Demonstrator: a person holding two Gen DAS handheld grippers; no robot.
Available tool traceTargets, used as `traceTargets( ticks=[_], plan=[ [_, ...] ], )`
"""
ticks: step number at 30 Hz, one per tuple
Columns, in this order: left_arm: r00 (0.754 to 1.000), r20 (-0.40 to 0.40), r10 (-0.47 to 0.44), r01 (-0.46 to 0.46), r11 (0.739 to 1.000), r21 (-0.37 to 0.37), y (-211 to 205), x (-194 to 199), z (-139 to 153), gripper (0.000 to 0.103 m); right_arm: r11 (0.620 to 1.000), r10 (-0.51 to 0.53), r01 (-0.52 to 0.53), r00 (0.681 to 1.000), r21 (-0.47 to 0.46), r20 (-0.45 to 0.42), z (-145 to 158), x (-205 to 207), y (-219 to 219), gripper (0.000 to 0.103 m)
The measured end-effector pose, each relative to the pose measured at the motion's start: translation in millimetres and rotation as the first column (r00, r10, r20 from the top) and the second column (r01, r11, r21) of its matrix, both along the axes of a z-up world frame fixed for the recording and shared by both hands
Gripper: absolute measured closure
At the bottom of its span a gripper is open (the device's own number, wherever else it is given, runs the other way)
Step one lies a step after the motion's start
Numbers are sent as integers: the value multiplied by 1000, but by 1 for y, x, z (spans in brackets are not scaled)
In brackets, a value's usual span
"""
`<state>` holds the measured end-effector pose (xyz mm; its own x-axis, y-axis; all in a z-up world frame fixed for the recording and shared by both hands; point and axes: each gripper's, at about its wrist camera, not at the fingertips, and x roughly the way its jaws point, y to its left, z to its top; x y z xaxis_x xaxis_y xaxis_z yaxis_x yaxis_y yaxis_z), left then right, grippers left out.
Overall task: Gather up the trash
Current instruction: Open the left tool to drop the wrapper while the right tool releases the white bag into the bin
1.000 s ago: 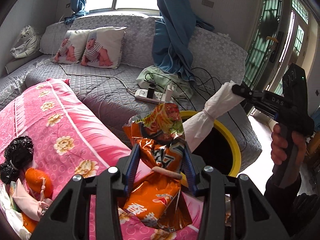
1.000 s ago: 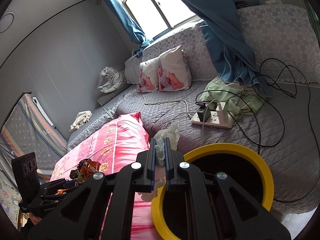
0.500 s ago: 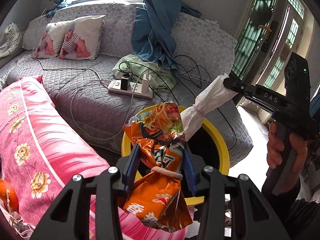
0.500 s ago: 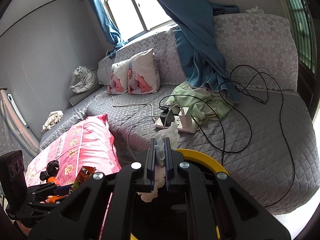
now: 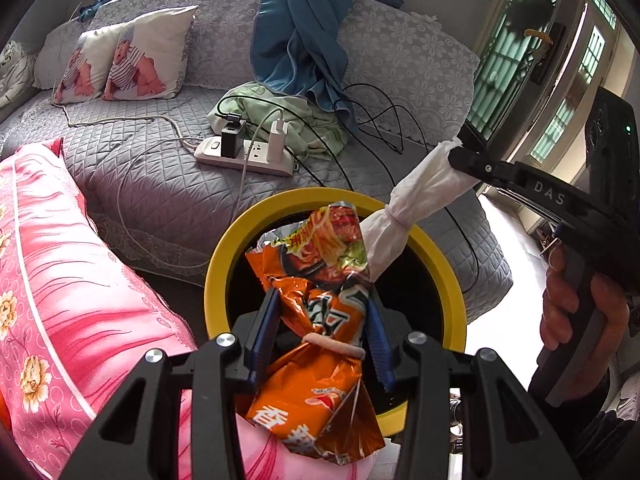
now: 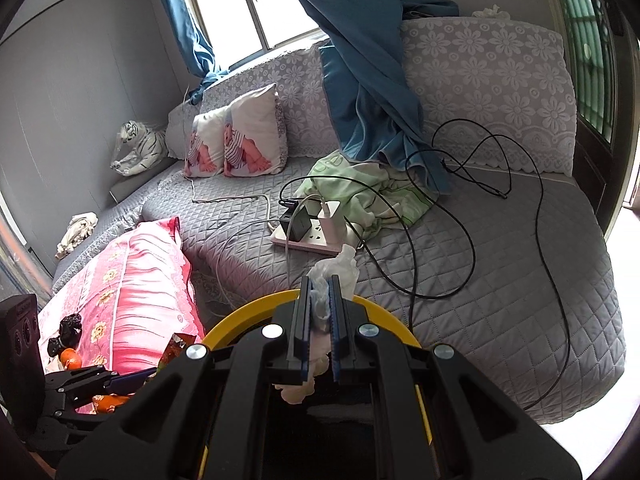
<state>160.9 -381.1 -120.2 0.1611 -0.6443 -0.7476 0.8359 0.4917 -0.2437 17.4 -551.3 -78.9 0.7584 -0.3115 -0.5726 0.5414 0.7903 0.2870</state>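
The left gripper [image 5: 322, 336] is holding an orange wrapper [image 5: 320, 320] between its jaws, which are pressing on both sides of the crumpled foil. The wrapper is hanging over the yellow bin [image 5: 224, 256], partly above the dark opening. The right gripper [image 6: 320, 320] is gripping a white tissue [image 5: 412, 204] with its jaws nearly closed on it; the tissue is reaching down over the bin rim and touching the top of the wrapper. The bin is standing between a pink quilt [image 5: 68, 264] and a grey sofa [image 5: 168, 184]. A power strip [image 5: 244, 154] is lying on the sofa.
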Motion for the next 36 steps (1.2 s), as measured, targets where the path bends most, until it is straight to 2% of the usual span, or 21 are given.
traceTargets(
  ticks=[12, 15, 17, 18, 20, 27, 33, 35, 36],
  plan=[
    [1000, -21, 9, -9, 1000, 27, -16, -1, -16, 62, 1000, 3, -2, 999, 21, -34, -12, 3, -4, 95],
    [999, -32, 18, -18, 1000, 21, -14, 0, -17, 51, 1000, 3, -2, 999, 28, -42, -14, 5, -5, 94],
    [999, -27, 32, -32, 999, 12, -10, 1, -16, 36, 999, -8, 9, 999, 31, -46, -14, 5, -6, 93],
    [999, -29, 38, -38, 999, 6, -9, 2, -15, 34, 999, -11, 12, 999, 32, -49, -14, 5, -6, 90],
    [998, -35, 47, -47, 999, -1, -6, 4, -14, 33, 999, -14, 16, 999, 39, -45, -13, 5, -7, 87],
    [994, -45, 96, -98, 995, -34, 16, 13, -4, 33, 1000, -15, 16, 999, 18, -38, -2, 3, -1, 85],
    [987, -28, 159, -161, 984, -72, 55, 19, 21, 33, 999, 37, -37, 999, 8, -28, 9, 9, 17, 84],
    [983, -17, 184, -185, 979, -82, 73, 21, 30, 33, 998, 68, -68, 997, 1, -21, 13, 13, 29, 81],
    [980, -11, 199, -199, 976, -86, 84, 22, 35, 33, 996, 86, -86, 996, 1, -16, 15, 15, 35, 76]
  ],
)
